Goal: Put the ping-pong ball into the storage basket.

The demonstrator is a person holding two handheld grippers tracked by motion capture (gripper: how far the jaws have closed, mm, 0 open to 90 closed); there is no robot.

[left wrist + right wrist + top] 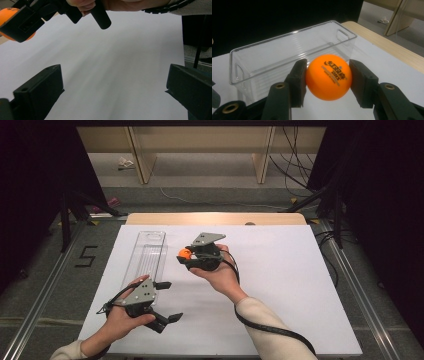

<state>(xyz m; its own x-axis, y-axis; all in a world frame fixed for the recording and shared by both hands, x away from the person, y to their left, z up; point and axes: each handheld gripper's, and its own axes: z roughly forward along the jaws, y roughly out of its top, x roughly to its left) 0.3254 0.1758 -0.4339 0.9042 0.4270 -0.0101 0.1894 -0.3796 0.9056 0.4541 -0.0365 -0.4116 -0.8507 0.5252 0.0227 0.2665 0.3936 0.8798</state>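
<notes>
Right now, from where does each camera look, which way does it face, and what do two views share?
High view: above the person's side, facing forward and down on the table; both forearms, left gripper, right gripper.
Left gripper view: rides the left gripper, across the white table; own open jaws.
Right gripper view: rides the right gripper, toward the clear bin.
Shared: the orange ball.

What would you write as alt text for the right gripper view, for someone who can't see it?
An orange ping-pong ball with dark printed lettering is clamped between the two black jaws of the right gripper. Just beyond it, a clear plastic bin stands empty on the white table, its long side facing the camera.
</notes>
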